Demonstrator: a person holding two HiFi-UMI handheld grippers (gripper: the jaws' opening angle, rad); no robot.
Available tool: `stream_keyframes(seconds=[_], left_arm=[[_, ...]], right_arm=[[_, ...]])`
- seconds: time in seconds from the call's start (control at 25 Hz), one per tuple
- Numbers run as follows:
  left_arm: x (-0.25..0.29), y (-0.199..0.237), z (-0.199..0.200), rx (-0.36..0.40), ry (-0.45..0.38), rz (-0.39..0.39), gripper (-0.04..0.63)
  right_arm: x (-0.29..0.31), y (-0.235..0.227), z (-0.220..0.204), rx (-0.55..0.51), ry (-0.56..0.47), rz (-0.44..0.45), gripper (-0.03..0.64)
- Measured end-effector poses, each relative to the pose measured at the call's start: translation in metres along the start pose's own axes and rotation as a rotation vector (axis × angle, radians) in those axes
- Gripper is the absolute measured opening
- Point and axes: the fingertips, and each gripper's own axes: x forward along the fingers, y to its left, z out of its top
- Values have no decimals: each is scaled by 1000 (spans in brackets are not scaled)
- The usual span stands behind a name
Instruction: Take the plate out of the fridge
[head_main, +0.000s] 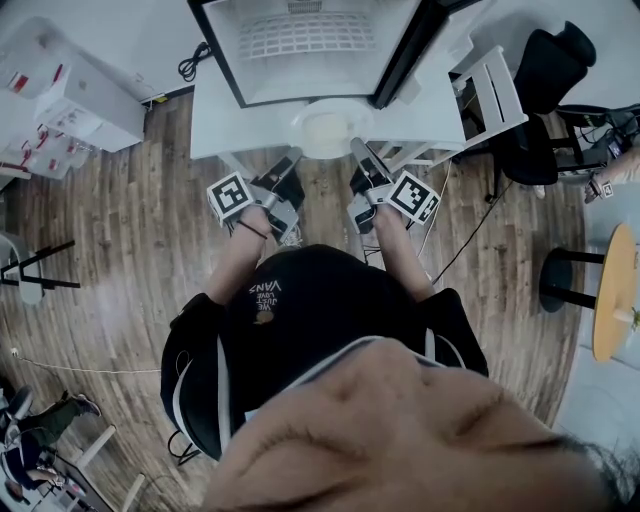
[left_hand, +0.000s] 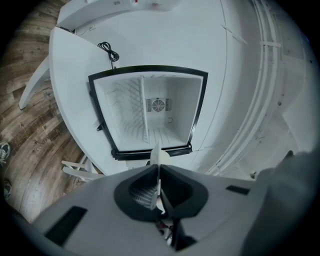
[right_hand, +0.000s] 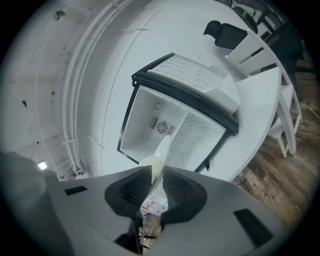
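You can count two grippers, a grey left gripper (head_main: 293, 160) and a grey right gripper (head_main: 357, 150), one round white plate (head_main: 325, 128), one open white fridge (head_main: 300, 75) and one black chair (head_main: 555, 60).

The plate (head_main: 325, 128) is creamy white, faintly yellow toward its middle. The fridge (head_main: 300, 70) is white inside with a black frame, and the tabletop (head_main: 215, 120) is white. The left gripper (head_main: 290, 165) and right gripper (head_main: 358, 152) are grey with black pads; their cubes (head_main: 229, 197) bear black-and-white square markers. The floor (head_main: 120, 220) is brown wood grain, the shirt (head_main: 310, 320) black
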Motion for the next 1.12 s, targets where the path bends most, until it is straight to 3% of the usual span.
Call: stream_keyframes(seconds=[0.64, 1.12], left_arm=[[-46, 0, -56, 7, -56, 1, 29], [-59, 1, -61, -3, -75, 27, 29]], right_arm=[[-56, 7, -34, -17, 52, 26, 77], [-62, 7, -48, 6, 87, 17, 80]])
